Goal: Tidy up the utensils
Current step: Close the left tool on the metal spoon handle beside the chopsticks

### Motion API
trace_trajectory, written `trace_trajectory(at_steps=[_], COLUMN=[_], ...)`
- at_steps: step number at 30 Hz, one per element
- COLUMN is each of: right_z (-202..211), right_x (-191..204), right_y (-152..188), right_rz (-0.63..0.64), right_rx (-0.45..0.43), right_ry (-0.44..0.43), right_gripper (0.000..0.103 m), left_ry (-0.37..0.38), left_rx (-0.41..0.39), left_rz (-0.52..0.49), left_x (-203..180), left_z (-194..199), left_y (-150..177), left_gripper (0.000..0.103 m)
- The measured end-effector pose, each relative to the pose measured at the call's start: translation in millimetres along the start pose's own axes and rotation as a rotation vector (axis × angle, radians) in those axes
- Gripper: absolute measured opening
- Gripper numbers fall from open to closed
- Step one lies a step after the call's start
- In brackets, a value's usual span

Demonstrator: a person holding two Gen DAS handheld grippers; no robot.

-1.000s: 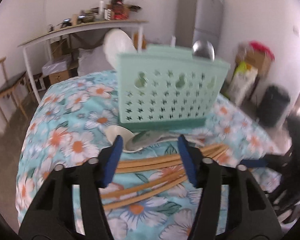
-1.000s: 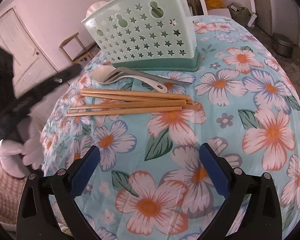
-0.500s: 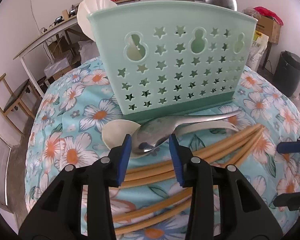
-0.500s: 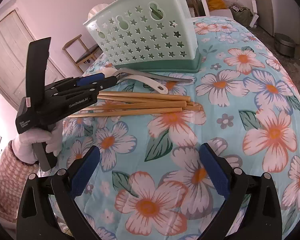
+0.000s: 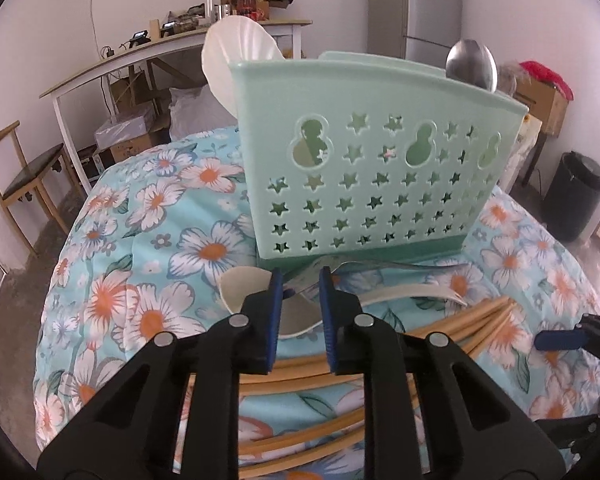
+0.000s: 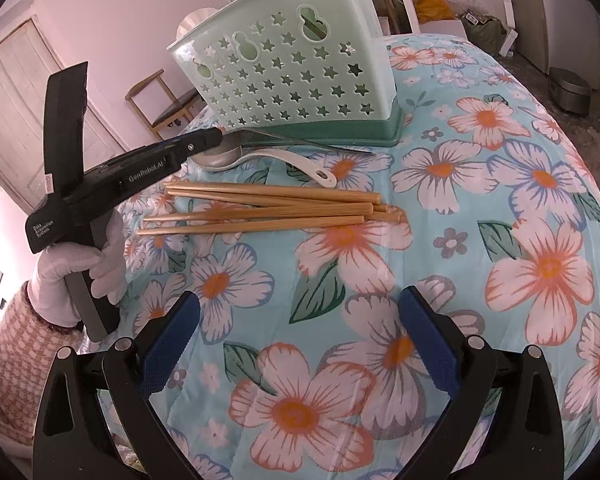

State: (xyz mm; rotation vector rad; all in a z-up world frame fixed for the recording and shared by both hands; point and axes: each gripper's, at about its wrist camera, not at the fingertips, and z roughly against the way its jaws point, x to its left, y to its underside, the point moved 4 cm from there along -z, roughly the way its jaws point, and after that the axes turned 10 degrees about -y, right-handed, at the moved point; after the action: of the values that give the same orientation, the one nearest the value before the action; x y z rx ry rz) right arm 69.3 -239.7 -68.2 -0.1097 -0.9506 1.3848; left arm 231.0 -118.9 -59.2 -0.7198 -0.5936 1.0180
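Left gripper (image 5: 299, 280) closing around metal spoon (image 5: 300, 312), basket (image 5: 372, 184) just beyond; right gripper (image 6: 300, 336) wide apart, empty.

A floral tablecloth (image 6: 500, 220), a chair (image 5: 24, 176) (wooden), a fridge (image 5: 416, 4).

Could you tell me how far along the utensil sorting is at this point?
Done: a white ladle and a metal ladle already stand in the green caddy. In hand: the left claw is closing around the metal spoon. Left: the white spoon and chopsticks. The right claw hangs open.
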Motion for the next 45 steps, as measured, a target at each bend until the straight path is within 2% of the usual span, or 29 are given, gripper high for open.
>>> trace_trajectory(at_steps=[14, 22, 27, 35, 40, 45], right_z=[-2, -2, -2, -1, -2, -3], right_x=[2, 2, 2, 3, 2, 2], right_y=[0, -1, -1, -1, -2, -2], right_rz=[0.003, 0.004, 0.007, 0.008, 0.012, 0.015], right_rx=[0.001, 0.0, -0.002, -0.002, -0.001, 0.0], right_ry=[0.008, 0.007, 0.007, 0.008, 0.012, 0.017], right_gripper=[0.097, 0.097, 0.097, 0.097, 0.097, 0.097], left_ry=[0.002, -0.008, -0.025, -0.035, -0.034, -0.046], left_rx=[0.017, 0.059, 0.074, 0.013, 0.003, 0.009], left_rz=[-0.076, -0.128, -0.134, -0.127, -0.135, -0.237], left_x=[-11, -14, -13, -11, -11, -26], left_z=[-2, -6, -10, 4, 3, 0], left_y=[7, 12, 14, 10, 7, 11], left_gripper=[0.018, 0.031, 0.032, 0.016, 0.015, 0.015])
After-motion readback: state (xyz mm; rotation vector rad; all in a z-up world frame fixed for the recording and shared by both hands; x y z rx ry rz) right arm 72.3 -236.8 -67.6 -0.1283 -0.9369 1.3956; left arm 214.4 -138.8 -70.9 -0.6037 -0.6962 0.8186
